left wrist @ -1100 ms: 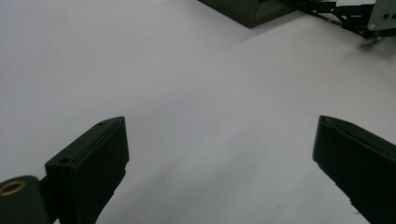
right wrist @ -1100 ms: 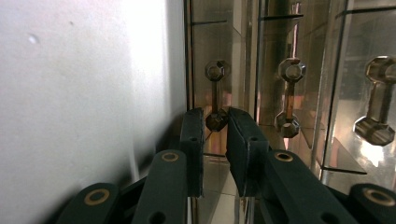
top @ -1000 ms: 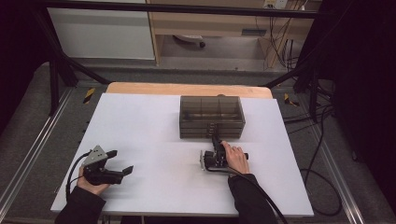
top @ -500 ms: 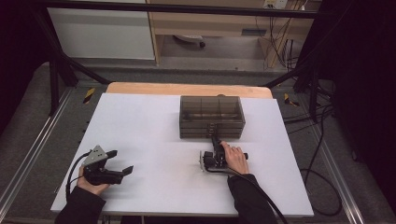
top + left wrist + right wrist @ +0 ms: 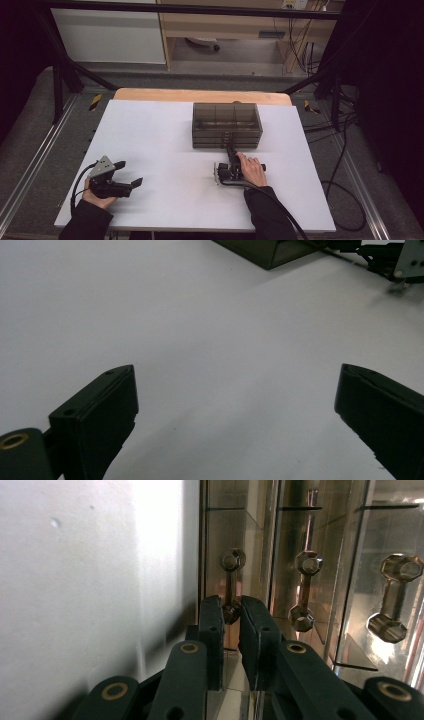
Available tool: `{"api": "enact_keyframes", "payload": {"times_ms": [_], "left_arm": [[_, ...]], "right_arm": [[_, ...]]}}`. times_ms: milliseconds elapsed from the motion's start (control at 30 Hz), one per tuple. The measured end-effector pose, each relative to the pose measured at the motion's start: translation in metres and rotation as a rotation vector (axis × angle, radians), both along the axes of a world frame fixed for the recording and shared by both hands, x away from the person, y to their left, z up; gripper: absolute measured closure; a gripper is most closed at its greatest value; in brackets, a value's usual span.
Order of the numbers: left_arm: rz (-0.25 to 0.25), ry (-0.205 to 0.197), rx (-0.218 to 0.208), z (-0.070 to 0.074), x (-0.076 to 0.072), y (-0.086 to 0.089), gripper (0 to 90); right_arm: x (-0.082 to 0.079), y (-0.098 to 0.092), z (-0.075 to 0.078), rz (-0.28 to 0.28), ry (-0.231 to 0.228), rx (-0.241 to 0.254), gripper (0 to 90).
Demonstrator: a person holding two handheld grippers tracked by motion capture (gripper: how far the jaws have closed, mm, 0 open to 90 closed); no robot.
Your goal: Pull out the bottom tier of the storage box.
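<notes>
Right gripper view, turned sideways with the white table (image 5: 75,580) at the left: right gripper (image 5: 231,612) clenched on one end knob of the handle (image 5: 233,559) of the drawer lying nearest the table, with the next handle (image 5: 306,565) beside it untouched. High view for the layout: smoky clear drawer box (image 5: 226,125) standing past the middle of the table (image 5: 165,135), front toward the person, with the right gripper (image 5: 231,151) meeting the bottom of that front and the right hand (image 5: 251,169) just behind it. Left gripper (image 5: 131,172) near the table's left edge, well apart from the box, released and wide open, nothing between the jaws in the left gripper view (image 5: 235,385). Step in hand, most likely: drawing the bottom drawer out. Best done by keeping the pinch firm and pulling straight back toward the person, level with the table, without rolling the wrist. Worth minding that the hold sits on the end of the handle rather than its middle, so any sideways drag could skew the drawer or let the knob slip. Probably wise to start slowly, watch for the whole box sliding, and bring the free gripper over to steady its top if it does.
</notes>
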State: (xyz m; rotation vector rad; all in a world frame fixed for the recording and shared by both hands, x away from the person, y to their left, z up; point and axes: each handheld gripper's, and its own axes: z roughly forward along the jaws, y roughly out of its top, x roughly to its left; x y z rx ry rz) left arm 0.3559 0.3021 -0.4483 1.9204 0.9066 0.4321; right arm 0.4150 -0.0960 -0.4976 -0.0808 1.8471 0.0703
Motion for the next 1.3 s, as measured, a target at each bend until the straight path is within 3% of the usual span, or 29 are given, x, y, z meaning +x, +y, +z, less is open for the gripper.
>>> {"api": "enact_keyframes", "payload": {"times_ms": [467,633,833,1300], "left_arm": [[-0.001,0.0,0.001,0.0001,0.0,-0.0003,3.9],[-0.002,0.002,0.002,-0.0002,0.0002,-0.0004,4.0],[-0.003,0.002,0.003,-0.0001,0.0002,-0.0007,4.0],[-0.003,0.001,0.002,0.0,0.0001,-0.0007,4.0]], "right_arm": [[-0.0091,-0.0014,0.0027,0.005,0.029,0.028,79.4],[-0.0102,-0.0035,0.0063,0.007,0.036,0.074,66.7],[-0.0082,-0.0053,0.0091,0.004,0.043,0.093,63.3],[-0.0038,-0.0059,0.0092,0.003,0.049,0.065,67.5]]}}
